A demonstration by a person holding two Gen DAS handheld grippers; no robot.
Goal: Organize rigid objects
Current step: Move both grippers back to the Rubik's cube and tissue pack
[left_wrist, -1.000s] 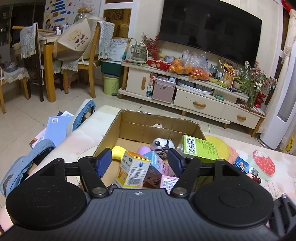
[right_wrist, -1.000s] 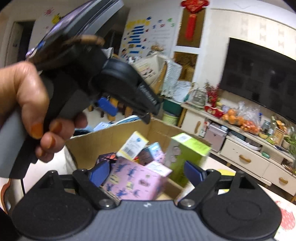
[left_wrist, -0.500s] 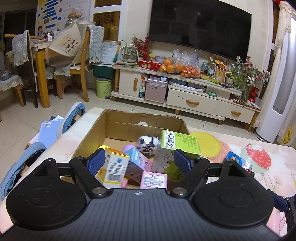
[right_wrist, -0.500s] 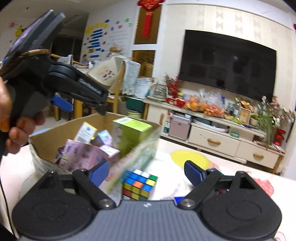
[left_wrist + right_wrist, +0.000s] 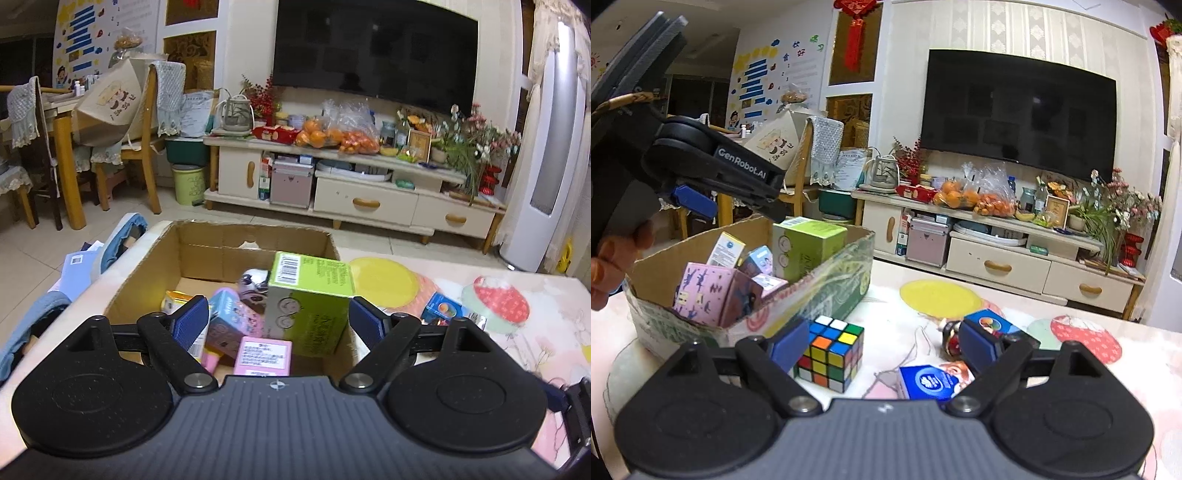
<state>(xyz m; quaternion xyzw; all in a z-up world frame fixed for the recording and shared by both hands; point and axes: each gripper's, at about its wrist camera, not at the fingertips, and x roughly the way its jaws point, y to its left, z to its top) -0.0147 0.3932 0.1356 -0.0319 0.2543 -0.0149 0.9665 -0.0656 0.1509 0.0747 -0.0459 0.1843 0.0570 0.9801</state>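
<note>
An open cardboard box (image 5: pixel 251 230) on the table holds a tall green box (image 5: pixel 314 280), a pink box (image 5: pixel 264 352), a pale blue carton (image 5: pixel 231 321) and a silver toy (image 5: pixel 253 284). My left gripper (image 5: pixel 279 319) hovers over the box's near end; its jaws are opening and no pad touches anything. In the right wrist view it (image 5: pixel 738 201) hangs above the box (image 5: pixel 812 291), held by a hand (image 5: pixel 613 266). My right gripper (image 5: pixel 882 343) is open, low over the table. A Rubik's cube (image 5: pixel 831 352) lies just beyond its left finger, and a blue box (image 5: pixel 927 382) lies between the fingers, untouched.
A second blue box (image 5: pixel 988 321) and a small toy (image 5: pixel 951 339) lie past the right finger. The tablecloth has a yellow disc (image 5: pixel 938 297) and a red print (image 5: pixel 1086 338). Beyond the table are a TV cabinet (image 5: pixel 365 203), chairs (image 5: pixel 147 147) and a tall white appliance (image 5: pixel 543 166).
The left gripper's jaws have spread wider over the box. The right gripper has swung right, off the box and down toward the table, bringing the Rubik's cube and blue boxes into view.
</note>
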